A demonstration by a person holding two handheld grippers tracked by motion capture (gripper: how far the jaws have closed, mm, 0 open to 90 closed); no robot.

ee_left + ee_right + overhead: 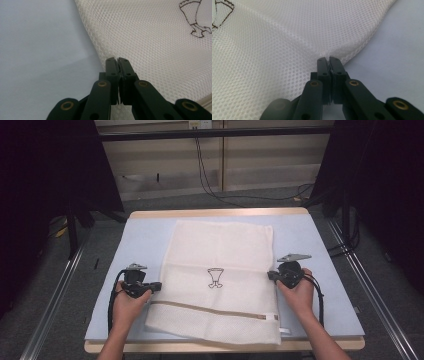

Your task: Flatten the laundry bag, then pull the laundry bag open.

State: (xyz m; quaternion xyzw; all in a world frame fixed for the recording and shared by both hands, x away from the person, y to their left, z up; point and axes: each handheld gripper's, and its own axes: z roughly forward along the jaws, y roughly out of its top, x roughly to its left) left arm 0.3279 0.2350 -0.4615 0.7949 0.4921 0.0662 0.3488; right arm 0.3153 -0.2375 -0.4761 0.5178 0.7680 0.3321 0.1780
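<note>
A white mesh laundry bag [220, 265] lies flat on the table, with a small black drawing [215, 277] at its middle and a tan zipper band [210, 310] near the front. My left gripper [159, 286] is shut on the bag's left edge [110, 56], mesh pinched between its closed jaws. My right gripper [270, 275] is shut on the bag's right edge [329, 53], where the mesh [287, 50] puckers up slightly at the pinch. Both hands hold the grippers low at the bag's sides.
The pale blue table mat [140, 240] has bare strips left and right of the bag and a wooden rim [220, 212] at the back. Dark stands and cables [210, 180] sit on the floor beyond the table.
</note>
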